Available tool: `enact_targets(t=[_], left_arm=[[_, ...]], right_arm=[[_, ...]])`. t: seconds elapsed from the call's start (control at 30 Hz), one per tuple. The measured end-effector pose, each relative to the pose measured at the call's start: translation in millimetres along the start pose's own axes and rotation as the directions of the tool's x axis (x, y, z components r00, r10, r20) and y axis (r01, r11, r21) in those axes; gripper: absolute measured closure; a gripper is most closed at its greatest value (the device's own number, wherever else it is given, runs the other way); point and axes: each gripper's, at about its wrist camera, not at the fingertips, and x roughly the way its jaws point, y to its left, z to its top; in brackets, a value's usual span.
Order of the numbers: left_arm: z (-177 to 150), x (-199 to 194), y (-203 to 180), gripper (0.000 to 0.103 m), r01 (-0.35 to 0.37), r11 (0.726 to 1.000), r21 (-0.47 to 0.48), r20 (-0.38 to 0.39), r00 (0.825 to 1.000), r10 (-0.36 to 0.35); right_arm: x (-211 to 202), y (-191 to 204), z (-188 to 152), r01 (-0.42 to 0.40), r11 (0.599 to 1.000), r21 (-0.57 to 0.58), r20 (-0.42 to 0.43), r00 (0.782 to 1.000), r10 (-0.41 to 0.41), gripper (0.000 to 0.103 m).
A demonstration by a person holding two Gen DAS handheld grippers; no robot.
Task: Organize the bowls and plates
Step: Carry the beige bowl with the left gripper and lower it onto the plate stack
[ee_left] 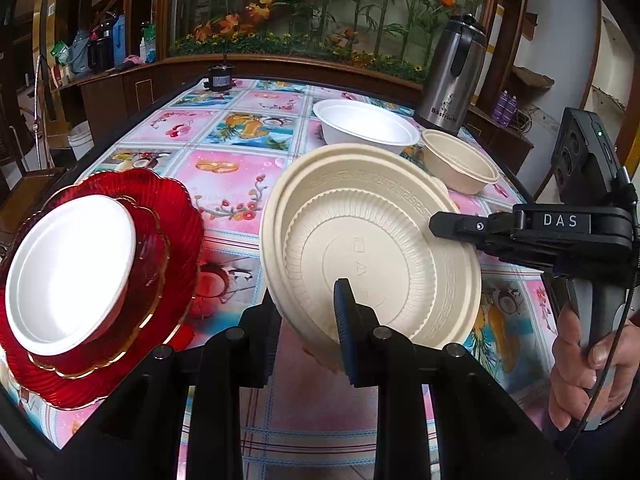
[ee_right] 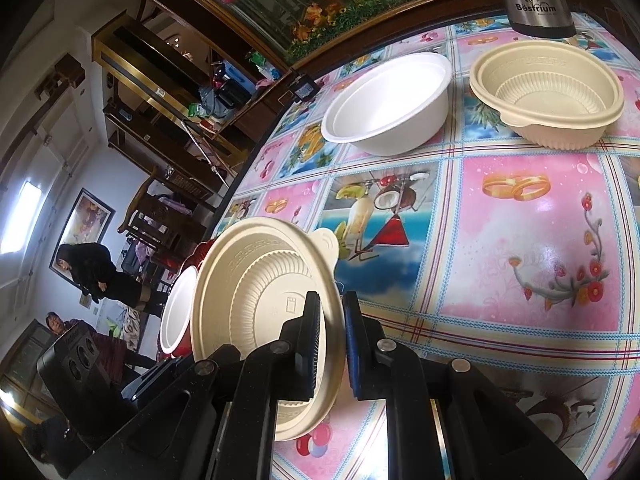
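A beige ribbed bowl (ee_left: 360, 248) is lifted above the table and tipped on edge, its inside facing the left wrist camera. My left gripper (ee_left: 304, 308) is shut on its lower rim, the blue pad (ee_left: 344, 312) pressed against the inside. My right gripper (ee_left: 436, 226) comes in from the right and pinches the rim on that side. In the right wrist view the same beige bowl (ee_right: 256, 292) has its rim clamped in my right gripper (ee_right: 332, 316). At the left, a white bowl (ee_left: 72, 268) sits on stacked red glass plates (ee_left: 176, 232).
At the far side of the floral tablecloth (ee_left: 228, 184) stand a white foam bowl (ee_left: 364, 124), a second beige bowl (ee_left: 460, 164) and a steel thermos (ee_left: 452, 76). A hand (ee_left: 580, 368) grips the right tool's handle. Two people (ee_right: 92, 272) are in the room beyond the table's left edge.
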Motion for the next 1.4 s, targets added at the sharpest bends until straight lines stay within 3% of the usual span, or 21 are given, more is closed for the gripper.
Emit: enact_targets(t=[0.4,0.67,1.03,1.17,1.4], left_arm=[[10.1,-31.7,25.9,0.08,-0.006,1.0,-0.03,0.068,0.998,0.008],[19.7,-56.6,61.3,0.08,-0.052,0.995,-0.086,0.125,0.99,0.063],[12.0,-62.4,146.0,0.08,-0.163,0.958,-0.237,0.114,0.974,0.194],[6.6,-52.2,167.7,0.08,-0.182,0.942,-0.283,0.083,0.974,0.213],[-2.2,-47.5,180.9,0.08,-0.187,0.931,-0.314,0.069,0.973,0.219]], right_arm=[[6.0,25.0,2.8,-0.063,0.998,0.022,-0.007,0.998,0.063,0.089],[10.8,79.8,16.8,-0.081,0.996,-0.046,0.024,0.996,0.083,0.089],[96.2,149.2,14.2,-0.108,0.99,-0.089,-0.101,0.99,0.099,0.09],[125.0,163.9,7.4,-0.088,0.99,-0.109,-0.133,0.988,0.073,0.09],[139.8,176.5,-4.2,-0.062,0.986,-0.157,-0.146,0.989,0.039,0.09]])
